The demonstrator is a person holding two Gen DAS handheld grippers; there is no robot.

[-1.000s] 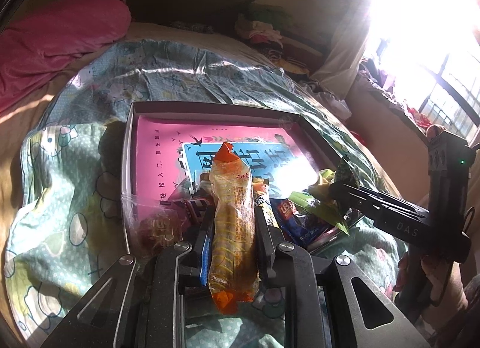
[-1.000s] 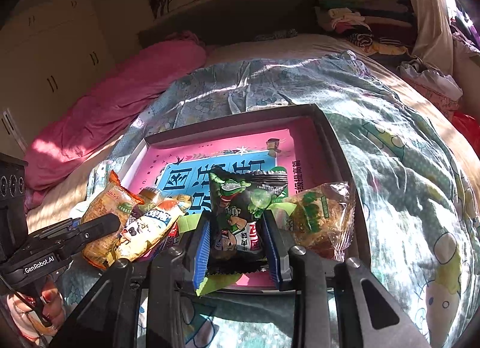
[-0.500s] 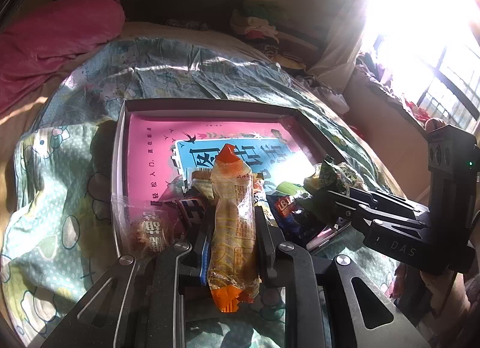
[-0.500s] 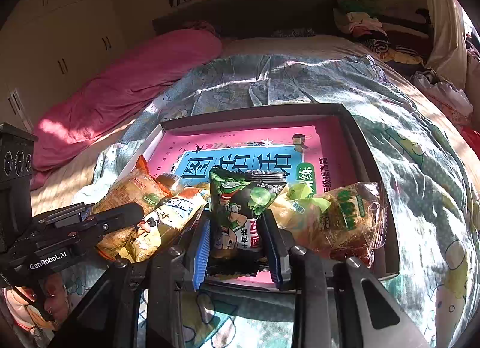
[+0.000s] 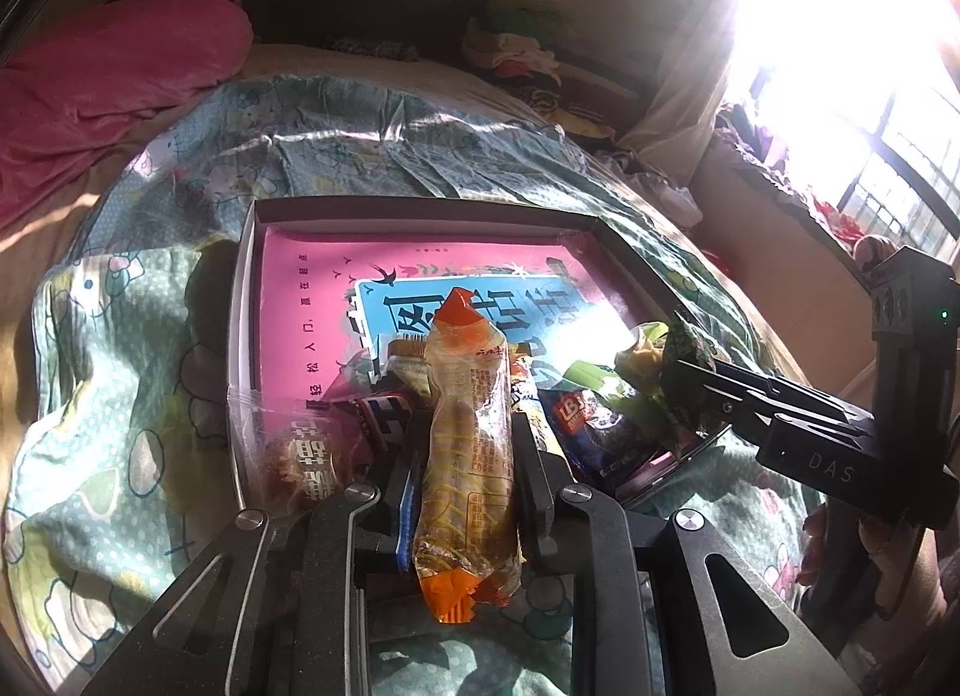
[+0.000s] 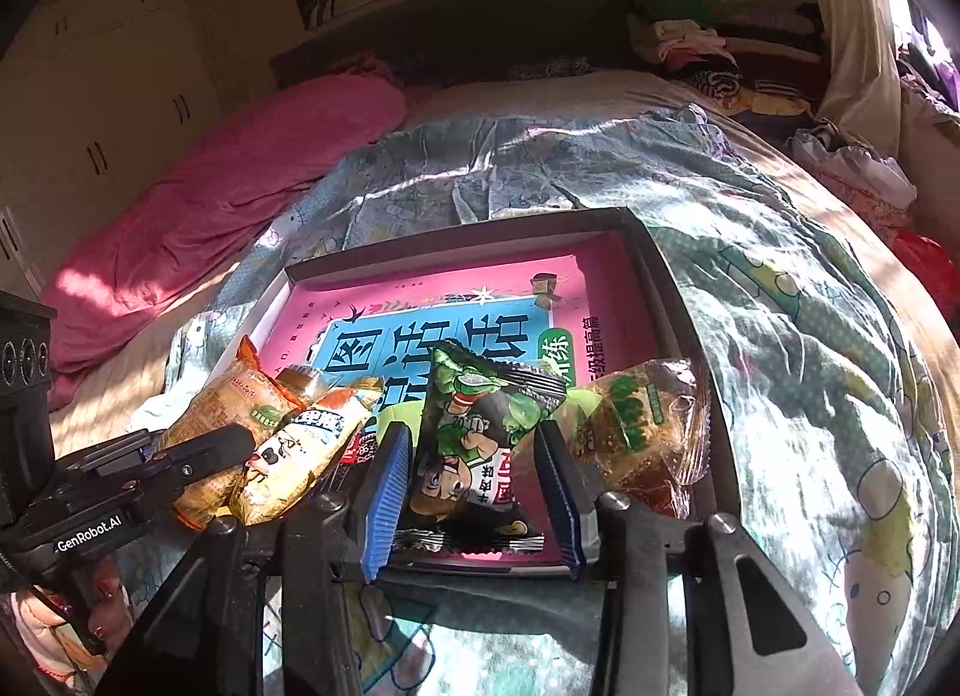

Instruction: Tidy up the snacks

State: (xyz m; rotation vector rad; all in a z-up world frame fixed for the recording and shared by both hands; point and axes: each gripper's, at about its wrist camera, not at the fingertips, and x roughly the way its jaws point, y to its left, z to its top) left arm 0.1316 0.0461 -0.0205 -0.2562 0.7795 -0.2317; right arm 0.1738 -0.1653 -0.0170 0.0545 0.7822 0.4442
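Observation:
A shallow dark box with a pink and blue printed bottom lies on the bed; it also shows in the right wrist view. My left gripper is shut on a long orange-ended snack pack, held over the box's near edge. My right gripper has its jaws spread around a green and black snack bag that rests at the box's near edge. Other snacks lie in the box's near end: a clear bag of cake, a cream pack and a blue pack.
The box sits on a blue-green patterned quilt. A pink blanket lies at the far left. Piled clothes are at the head of the bed. A bright window glares at the right.
The right gripper's jaws have opened wider around the green bag, which has settled at the box edge. The left gripper still holds its pack and has shifted slightly.

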